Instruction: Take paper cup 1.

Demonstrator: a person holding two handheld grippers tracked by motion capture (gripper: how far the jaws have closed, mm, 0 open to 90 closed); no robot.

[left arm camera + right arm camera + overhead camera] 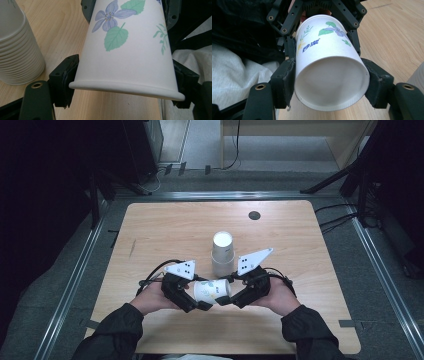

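Observation:
A white paper cup point(212, 291) printed with purple flowers and green leaves lies on its side, held between both grippers near the table's front edge. My left gripper point(200, 301) grips it at the rolled rim. In the left gripper view its pads point(71, 72) press on both sides of the cup point(130, 50). My right gripper point(228, 298) holds the other end. In the right gripper view its pads point(287, 77) clamp the cup point(329, 82) at the base, and the left gripper's black linkage shows behind it.
A tall stack of white paper cups point(222, 252) stands upright mid-table just beyond the grippers, and appears as a stack point(17, 50) at the left of the left gripper view. The wooden table point(300, 245) has a dark round hole point(254, 215) at the back.

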